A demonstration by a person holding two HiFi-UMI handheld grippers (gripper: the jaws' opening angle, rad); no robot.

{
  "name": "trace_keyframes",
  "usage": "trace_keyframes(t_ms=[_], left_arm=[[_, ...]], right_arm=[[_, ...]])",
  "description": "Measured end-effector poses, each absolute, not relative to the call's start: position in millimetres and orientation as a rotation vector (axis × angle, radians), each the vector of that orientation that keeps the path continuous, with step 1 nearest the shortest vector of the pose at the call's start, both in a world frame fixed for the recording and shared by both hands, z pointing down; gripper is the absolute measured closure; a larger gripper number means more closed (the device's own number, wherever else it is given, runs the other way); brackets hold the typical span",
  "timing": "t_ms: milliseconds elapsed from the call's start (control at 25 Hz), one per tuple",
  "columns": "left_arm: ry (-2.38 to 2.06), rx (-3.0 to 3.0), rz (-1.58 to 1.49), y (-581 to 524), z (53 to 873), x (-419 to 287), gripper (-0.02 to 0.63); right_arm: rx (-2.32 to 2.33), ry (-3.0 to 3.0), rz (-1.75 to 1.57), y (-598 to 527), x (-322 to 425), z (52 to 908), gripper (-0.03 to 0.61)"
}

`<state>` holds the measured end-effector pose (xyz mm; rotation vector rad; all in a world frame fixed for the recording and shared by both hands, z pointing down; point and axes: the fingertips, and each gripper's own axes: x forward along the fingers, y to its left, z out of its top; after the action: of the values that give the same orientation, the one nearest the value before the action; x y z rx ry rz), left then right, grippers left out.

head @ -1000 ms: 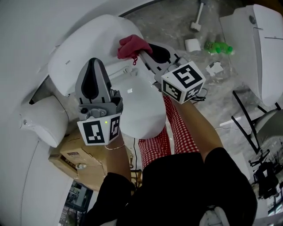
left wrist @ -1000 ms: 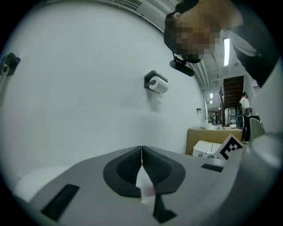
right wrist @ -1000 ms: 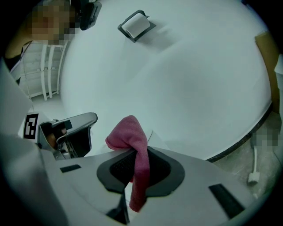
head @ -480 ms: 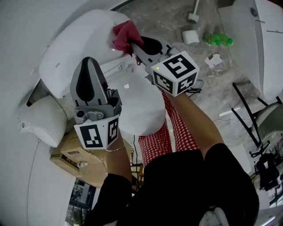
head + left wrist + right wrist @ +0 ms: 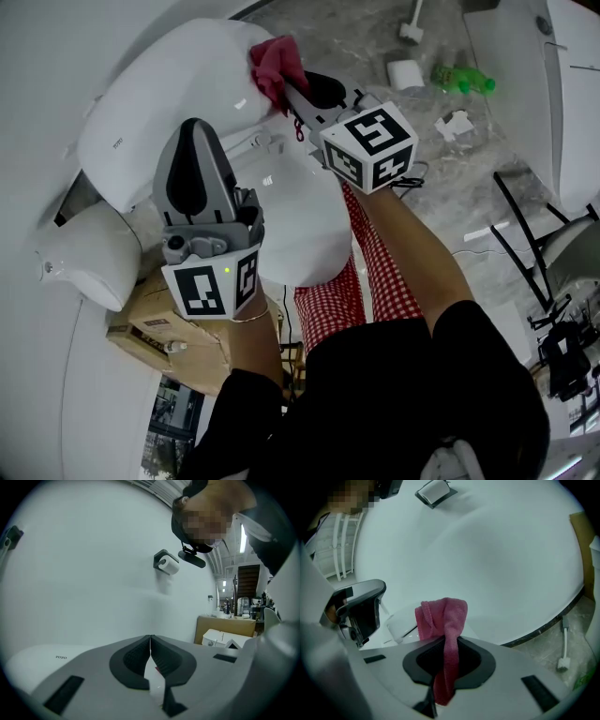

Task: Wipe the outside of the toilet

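A white toilet stands below me, its closed lid (image 5: 295,234) towards me and its tank (image 5: 159,103) at the far side. My right gripper (image 5: 292,86) is shut on a pink cloth (image 5: 275,66) (image 5: 443,634), and the cloth rests against the right end of the tank's top. The cloth hangs down between the jaws in the right gripper view. My left gripper (image 5: 192,150) (image 5: 150,648) hovers over the left part of the toilet, jaws pressed together with nothing between them.
A cardboard box (image 5: 155,333) sits left of the bowl. A toilet paper roll (image 5: 406,73), a green bottle (image 5: 461,82) and scraps lie on the grey floor at the right. Another white fixture (image 5: 534,84) stands far right. A paper holder (image 5: 166,563) hangs on the wall.
My right gripper has carried the pink cloth up along the tank's right end, first left, then slightly back right. The left gripper has barely shifted.
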<state>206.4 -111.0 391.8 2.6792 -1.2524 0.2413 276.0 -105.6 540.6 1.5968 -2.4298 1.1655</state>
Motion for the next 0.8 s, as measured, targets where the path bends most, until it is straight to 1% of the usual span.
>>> trace_keyframes(t_ms=[800], left_arm=[[-1.196,2.657,0.256,-116.0,402.1,213.6,0.603]], right_arm=[[1.529,-2.302,1.193,-110.7,281.2,605.1,0.515]])
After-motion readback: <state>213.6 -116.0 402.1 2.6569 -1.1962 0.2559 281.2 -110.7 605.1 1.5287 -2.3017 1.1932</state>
